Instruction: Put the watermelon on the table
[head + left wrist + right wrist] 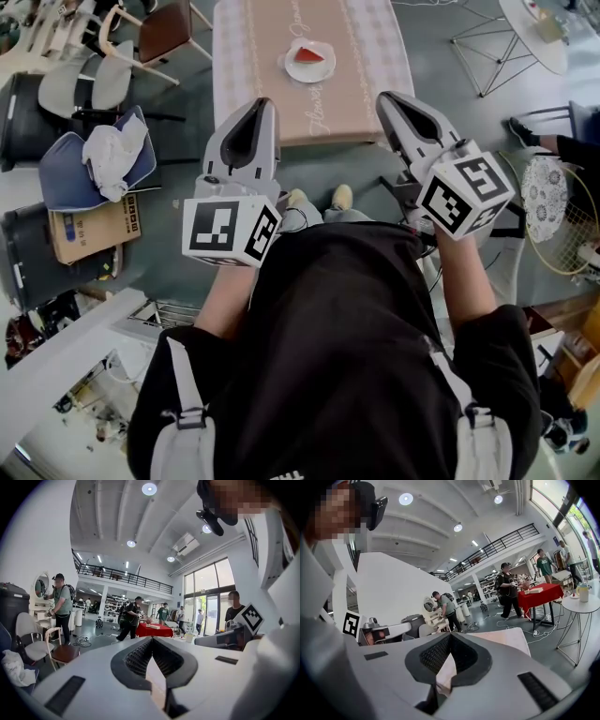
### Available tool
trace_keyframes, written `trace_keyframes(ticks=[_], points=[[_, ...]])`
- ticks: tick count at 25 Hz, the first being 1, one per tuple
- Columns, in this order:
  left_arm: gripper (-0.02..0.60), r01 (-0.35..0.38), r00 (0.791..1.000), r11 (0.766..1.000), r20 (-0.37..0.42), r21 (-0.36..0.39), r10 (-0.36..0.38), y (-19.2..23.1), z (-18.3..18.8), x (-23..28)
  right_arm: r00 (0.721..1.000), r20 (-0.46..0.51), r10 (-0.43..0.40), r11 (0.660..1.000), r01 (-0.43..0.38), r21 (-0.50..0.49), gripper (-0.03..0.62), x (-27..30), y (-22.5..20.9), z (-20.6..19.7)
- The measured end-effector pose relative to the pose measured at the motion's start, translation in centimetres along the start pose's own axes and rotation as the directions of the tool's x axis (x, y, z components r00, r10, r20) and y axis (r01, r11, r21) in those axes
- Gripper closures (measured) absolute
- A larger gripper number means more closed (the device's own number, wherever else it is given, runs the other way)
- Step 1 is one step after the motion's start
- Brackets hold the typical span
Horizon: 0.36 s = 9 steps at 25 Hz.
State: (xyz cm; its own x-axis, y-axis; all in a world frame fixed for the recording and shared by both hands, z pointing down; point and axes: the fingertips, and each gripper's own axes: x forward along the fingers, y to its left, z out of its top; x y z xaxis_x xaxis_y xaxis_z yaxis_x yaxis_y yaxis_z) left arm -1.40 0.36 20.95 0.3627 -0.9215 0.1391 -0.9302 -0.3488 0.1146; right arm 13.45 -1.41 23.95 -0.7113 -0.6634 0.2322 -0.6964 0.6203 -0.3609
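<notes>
A red watermelon slice (309, 54) lies on a white plate (294, 69) on the table (370, 94), which has a checked cloth and a tan runner. Both grippers are held up in front of the person's chest, short of the table's near edge. My left gripper (267, 102) is shut with nothing in it, its toothed pads meeting at the tip (151, 639). My right gripper (384, 97) is also shut and empty, pads closed together (450, 635). Neither gripper view shows the watermelon.
At the left of the table stand chairs (164, 33), a blue cushion with white cloth (103, 155), a cardboard box (94, 230) and black cases. A round white table (539, 33) and a fan (553, 211) are at right. People walk in the hall near a red table (154, 630).
</notes>
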Motion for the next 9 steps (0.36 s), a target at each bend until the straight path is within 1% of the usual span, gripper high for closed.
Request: trace_keyframes(ticks=[9], points=[[0.568,-0.011,1.0,1.0,0.003,0.001,0.011,0.1,-0.09,-0.39,1.0,0.004,0.011,1.0,-0.011,-0.007,0.579,0.05,0.15,0.01]])
